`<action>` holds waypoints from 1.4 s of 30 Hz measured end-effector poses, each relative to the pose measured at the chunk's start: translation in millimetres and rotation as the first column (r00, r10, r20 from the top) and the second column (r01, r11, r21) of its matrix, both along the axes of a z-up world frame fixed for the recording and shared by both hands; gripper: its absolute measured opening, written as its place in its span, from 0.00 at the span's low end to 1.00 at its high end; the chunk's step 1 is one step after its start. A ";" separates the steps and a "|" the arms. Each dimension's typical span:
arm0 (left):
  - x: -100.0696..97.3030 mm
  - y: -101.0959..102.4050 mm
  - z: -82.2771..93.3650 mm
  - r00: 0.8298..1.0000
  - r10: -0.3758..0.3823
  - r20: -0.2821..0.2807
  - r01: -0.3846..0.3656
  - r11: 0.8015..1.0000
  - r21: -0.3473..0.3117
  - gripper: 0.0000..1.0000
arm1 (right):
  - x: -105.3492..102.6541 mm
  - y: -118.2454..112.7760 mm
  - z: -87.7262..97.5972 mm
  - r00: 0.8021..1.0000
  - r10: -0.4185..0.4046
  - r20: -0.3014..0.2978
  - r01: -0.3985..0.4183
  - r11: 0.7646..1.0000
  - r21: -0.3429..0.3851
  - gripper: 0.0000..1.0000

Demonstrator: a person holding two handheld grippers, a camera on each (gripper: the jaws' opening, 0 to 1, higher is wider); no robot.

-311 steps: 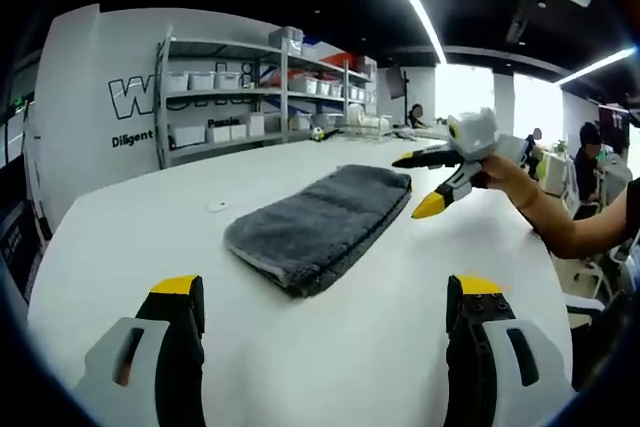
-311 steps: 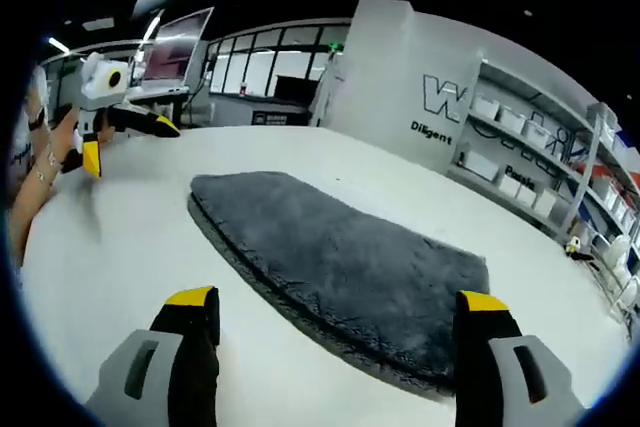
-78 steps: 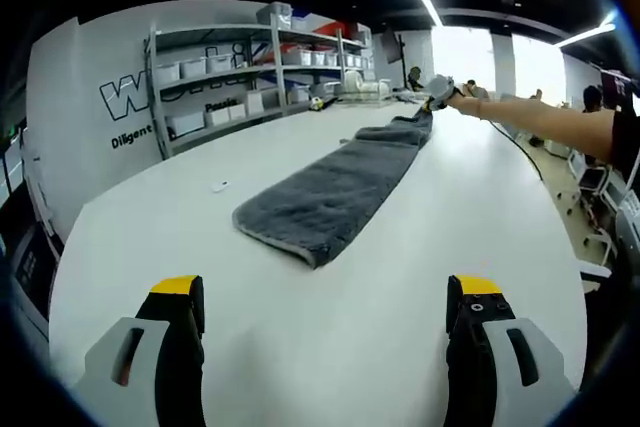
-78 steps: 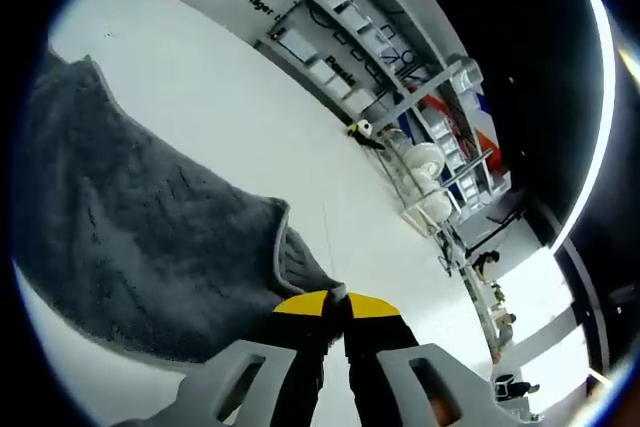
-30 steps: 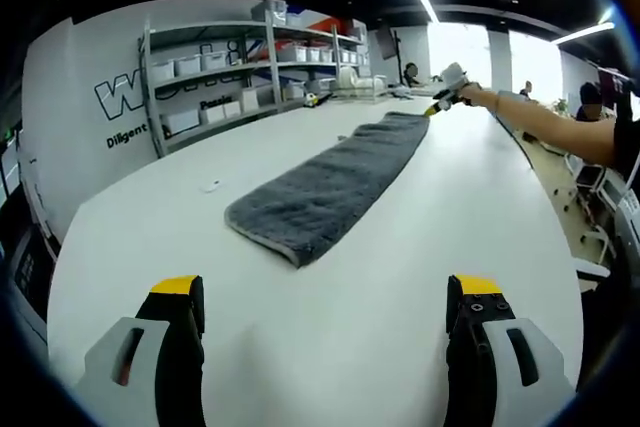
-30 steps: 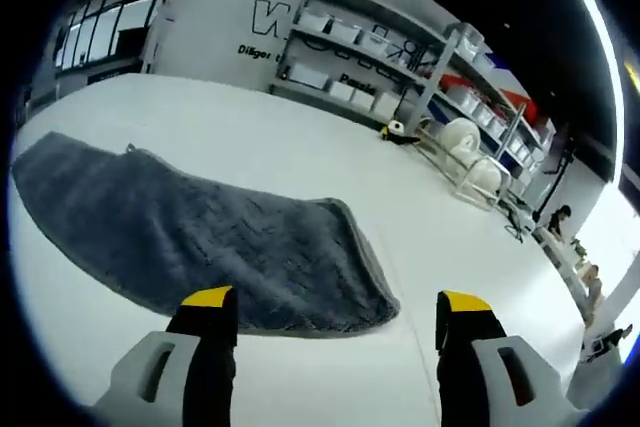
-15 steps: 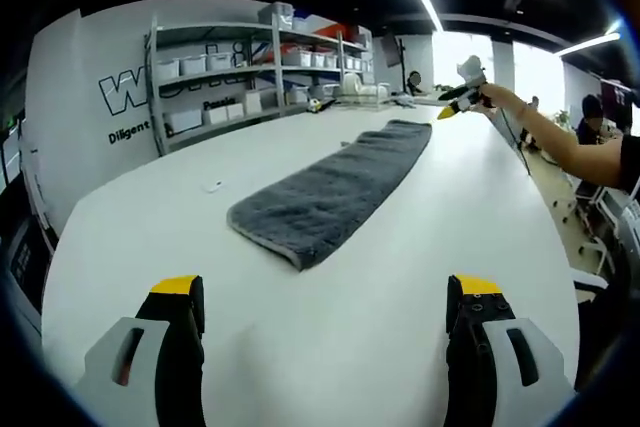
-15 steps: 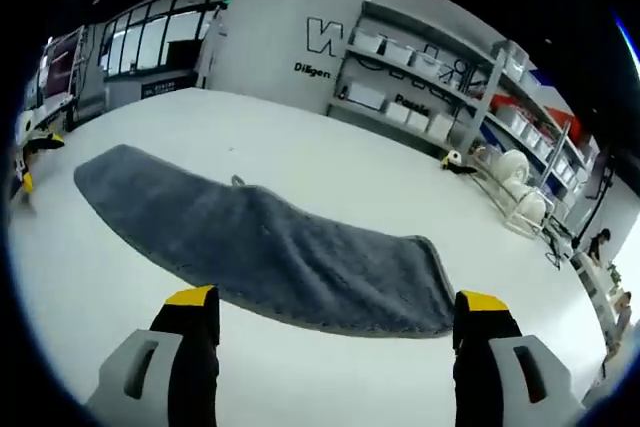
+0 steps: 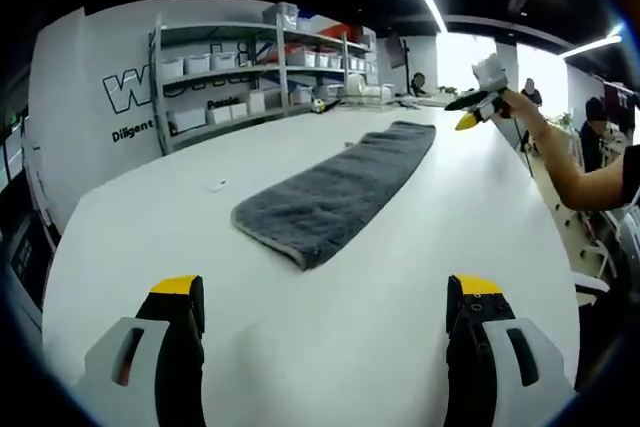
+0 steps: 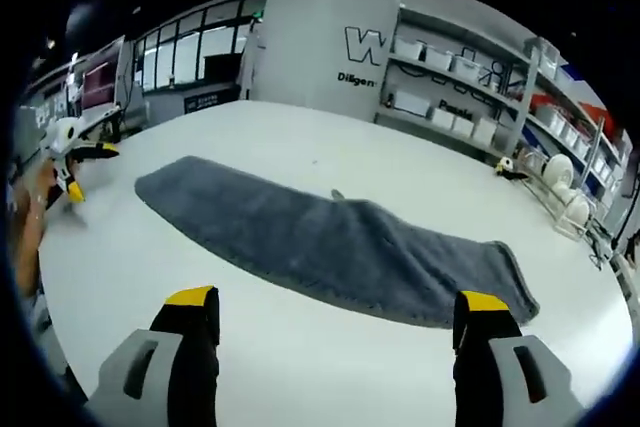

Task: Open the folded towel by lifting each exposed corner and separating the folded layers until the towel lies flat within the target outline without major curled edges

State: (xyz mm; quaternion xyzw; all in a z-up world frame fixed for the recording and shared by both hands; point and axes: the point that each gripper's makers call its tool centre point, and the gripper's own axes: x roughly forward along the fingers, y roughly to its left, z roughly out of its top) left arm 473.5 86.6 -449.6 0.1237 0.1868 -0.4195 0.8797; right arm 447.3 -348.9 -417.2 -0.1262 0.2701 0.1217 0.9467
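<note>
We see the grey towel [image 9: 335,192] stretched out as one long, narrow strip on the white table [image 9: 430,247], lying flat with nothing holding it. In the left gripper view our left gripper [image 9: 325,297] hangs over the near table edge, jaws spread wide and empty, well short of the towel's closest end. Our right gripper [image 9: 472,107] floats raised above the far end, yellow tips parted. From the right gripper view [image 10: 335,312] its jaws gape over bare table just beside the towel's long edge [image 10: 330,242]. Metal shelving [image 9: 250,72] with white bins lines the wall.
</note>
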 end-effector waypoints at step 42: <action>33.8 6.9 -5.6 0.991 0.136 0.011 -0.136 0.990 0.019 0.97 | 13.0 77.4 -29.1 0.978 0.207 0.034 -0.210 0.970 0.122 0.99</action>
